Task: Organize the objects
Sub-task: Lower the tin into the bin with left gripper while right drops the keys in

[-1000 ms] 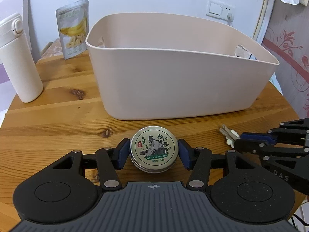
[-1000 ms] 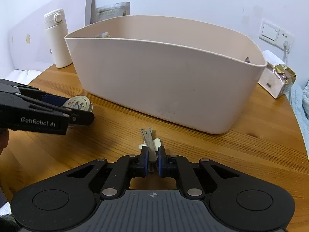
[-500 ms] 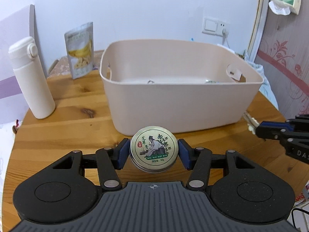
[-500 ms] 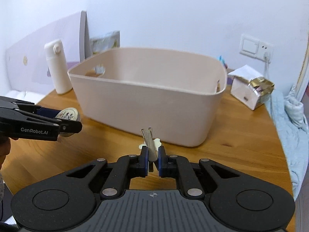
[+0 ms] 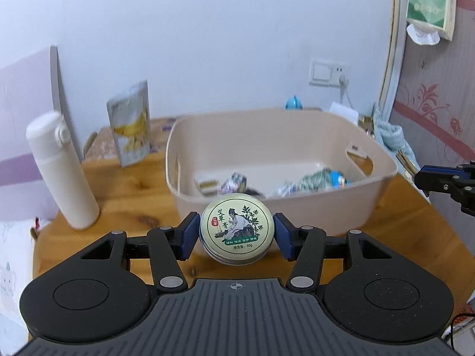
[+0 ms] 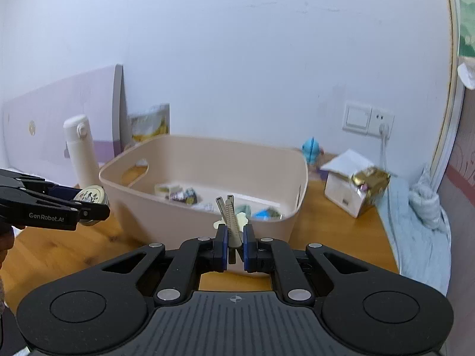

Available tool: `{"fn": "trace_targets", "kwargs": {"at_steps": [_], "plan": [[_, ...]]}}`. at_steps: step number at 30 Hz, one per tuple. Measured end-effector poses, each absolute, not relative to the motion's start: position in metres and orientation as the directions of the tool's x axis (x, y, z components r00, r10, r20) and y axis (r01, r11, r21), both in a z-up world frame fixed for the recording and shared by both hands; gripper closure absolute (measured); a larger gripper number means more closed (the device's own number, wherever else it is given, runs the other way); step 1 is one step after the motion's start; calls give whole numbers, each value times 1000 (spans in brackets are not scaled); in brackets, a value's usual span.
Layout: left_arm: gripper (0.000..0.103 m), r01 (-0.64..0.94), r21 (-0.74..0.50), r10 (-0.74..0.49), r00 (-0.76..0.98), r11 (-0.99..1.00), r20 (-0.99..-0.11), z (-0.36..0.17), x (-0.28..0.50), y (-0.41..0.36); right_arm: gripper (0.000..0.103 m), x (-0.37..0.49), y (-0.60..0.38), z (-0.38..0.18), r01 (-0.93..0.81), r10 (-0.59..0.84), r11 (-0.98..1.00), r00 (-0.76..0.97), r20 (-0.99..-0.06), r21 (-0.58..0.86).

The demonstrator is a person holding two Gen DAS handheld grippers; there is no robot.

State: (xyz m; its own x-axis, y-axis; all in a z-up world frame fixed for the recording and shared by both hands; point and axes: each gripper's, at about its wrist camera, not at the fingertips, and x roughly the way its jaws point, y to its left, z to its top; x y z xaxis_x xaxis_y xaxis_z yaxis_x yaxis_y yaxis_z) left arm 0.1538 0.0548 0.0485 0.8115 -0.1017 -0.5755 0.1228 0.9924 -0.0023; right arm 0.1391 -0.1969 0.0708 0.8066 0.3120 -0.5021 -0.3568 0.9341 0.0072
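Pale pink plastic, the tub (image 5: 297, 207) sits on the wooden tabletop (image 5: 124, 190) ahead of both sets of jaws, already holding a scatter of small wrapped packets (image 5: 234, 182) on its floor. The left gripper (image 5: 236, 231) has its jaws closed on the sides of a round tin (image 5: 236, 229) with a printed lid, held clear of the tabletop just short of the tub's near wall. The right gripper (image 6: 235, 244) has its jaws narrowed on a small cream clip (image 6: 230, 218), which stands up past the pads in front of the tub's near rim. Judging by this, the step in hand is the carry: both things are lifted and on their way to the tub. The next move calls for bringing each pair of jaws forward over the rim, then opening above a bare patch of the floor, low enough that the tin does not roll or bounce out.
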Motion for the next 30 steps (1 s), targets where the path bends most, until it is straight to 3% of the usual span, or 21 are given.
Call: {"fn": "trace_targets", "kwargs": {"at_steps": [12,30], "plan": [[48,142,49,-94,838,989,-538,73,202,42,93,179,-197,96,-360,330,933,837,-437,16],[48,154,24,-100,749,988,-655,38,292,14,93,254,-172,72,-351,313,936,787,-531,31]]}}
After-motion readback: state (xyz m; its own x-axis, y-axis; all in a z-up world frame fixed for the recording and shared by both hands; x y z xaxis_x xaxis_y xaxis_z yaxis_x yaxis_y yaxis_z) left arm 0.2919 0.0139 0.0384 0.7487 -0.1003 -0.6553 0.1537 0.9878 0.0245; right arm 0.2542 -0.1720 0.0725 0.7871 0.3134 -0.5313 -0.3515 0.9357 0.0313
